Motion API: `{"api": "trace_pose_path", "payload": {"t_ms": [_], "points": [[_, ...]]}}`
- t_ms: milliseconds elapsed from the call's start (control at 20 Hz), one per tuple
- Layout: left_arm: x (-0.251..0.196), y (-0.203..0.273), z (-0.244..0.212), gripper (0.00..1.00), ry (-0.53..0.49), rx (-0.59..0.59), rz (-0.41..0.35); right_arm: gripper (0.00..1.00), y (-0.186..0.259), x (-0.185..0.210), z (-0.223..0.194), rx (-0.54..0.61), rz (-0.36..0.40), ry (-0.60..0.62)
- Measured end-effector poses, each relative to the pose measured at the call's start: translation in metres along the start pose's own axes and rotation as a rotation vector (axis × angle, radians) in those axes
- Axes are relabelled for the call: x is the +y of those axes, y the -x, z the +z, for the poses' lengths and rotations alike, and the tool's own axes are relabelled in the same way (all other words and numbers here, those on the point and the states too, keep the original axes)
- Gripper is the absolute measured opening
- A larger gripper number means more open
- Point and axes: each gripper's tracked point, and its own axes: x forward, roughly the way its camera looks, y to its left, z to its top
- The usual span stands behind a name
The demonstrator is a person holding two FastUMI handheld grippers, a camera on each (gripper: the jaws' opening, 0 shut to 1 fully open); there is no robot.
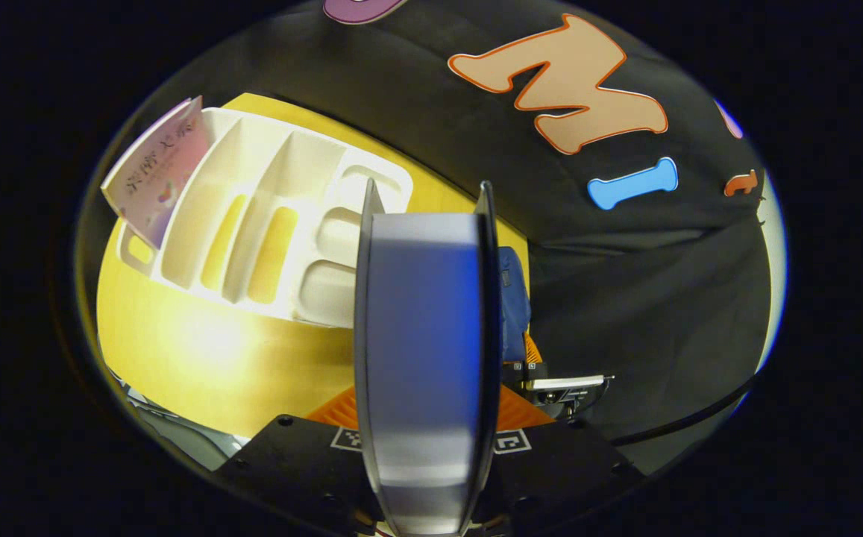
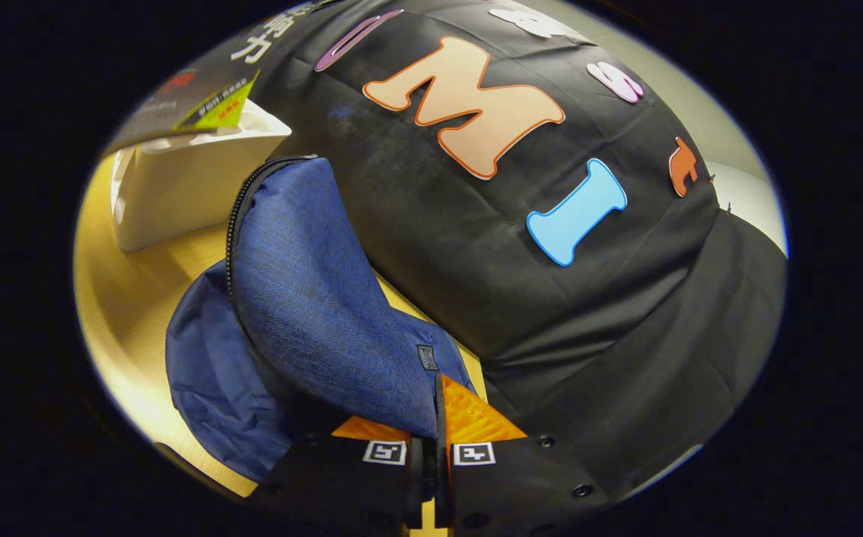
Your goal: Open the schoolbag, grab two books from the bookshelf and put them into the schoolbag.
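My left gripper point(image 1: 427, 216) is shut on a book point(image 1: 424, 328), held upright and seen edge-on close to the camera, above the yellow table. Behind it stands the white bookshelf point(image 1: 252, 216), with a pink book point(image 1: 159, 175) leaning in its left slot. A strip of the blue schoolbag point(image 1: 512, 298) shows just right of the held book. My right gripper point(image 2: 436, 429) is shut on the edge of the blue schoolbag point(image 2: 312, 298), lifting its zippered flap. A dark-covered book point(image 2: 200, 93) shows above the white bookshelf point(image 2: 177, 183) at the upper left.
The yellow table point(image 1: 200, 358) reaches to an edge at the lower left. The black cloth wall point(image 2: 521, 283) rises close behind the bag and shelf. The other gripper point(image 1: 558, 388) shows low, right of the held book.
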Motion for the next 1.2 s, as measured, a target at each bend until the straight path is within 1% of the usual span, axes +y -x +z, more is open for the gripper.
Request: {"api": "trace_pose_path", "payload": {"t_ms": [50, 150, 300, 350, 400, 450, 600, 650, 900, 1100, 1200], "points": [[-0.004, -0.014, -0.001, 0.40, 0.007, -0.010, -0.022, 0.07, -0.001, -0.001, -0.001, 0.000, 0.004, -0.008], [-0.007, -0.042, -0.004, 0.40, 0.013, -0.023, -0.050, 0.09, -0.002, -0.002, -0.001, 0.002, 0.008, -0.025], [-0.001, -0.078, -0.011, 0.40, 0.008, -0.032, -0.054, 0.07, -0.002, -0.005, -0.001, 0.003, 0.011, -0.059], [0.000, -0.091, -0.012, 0.40, 0.005, -0.038, -0.054, 0.10, -0.003, -0.006, -0.001, 0.004, 0.012, -0.067], [-0.001, -0.101, -0.012, 0.40, 0.004, -0.042, -0.061, 0.09, -0.003, -0.006, -0.001, 0.005, 0.014, -0.076], [-0.005, -0.110, -0.013, 0.40, 0.006, -0.047, -0.071, 0.10, -0.004, -0.006, -0.002, 0.005, 0.017, -0.084], [-0.012, -0.137, -0.015, 0.40, 0.008, -0.068, -0.099, 0.07, -0.004, -0.008, -0.001, -0.001, 0.022, -0.113], [-0.015, -0.144, -0.016, 0.40, 0.003, -0.080, -0.113, 0.09, -0.004, -0.010, -0.001, -0.004, 0.023, -0.127], [-0.029, -0.188, -0.010, 0.40, -0.016, -0.152, -0.187, 0.09, -0.001, -0.016, 0.004, -0.026, 0.034, -0.214], [-0.045, -0.228, -0.014, 0.39, -0.011, -0.154, -0.288, 0.09, 0.000, -0.013, 0.009, -0.045, 0.048, -0.223], [-0.049, -0.248, -0.015, 0.40, -0.021, -0.151, -0.310, 0.09, 0.001, -0.012, 0.010, -0.052, 0.046, -0.230]]}}
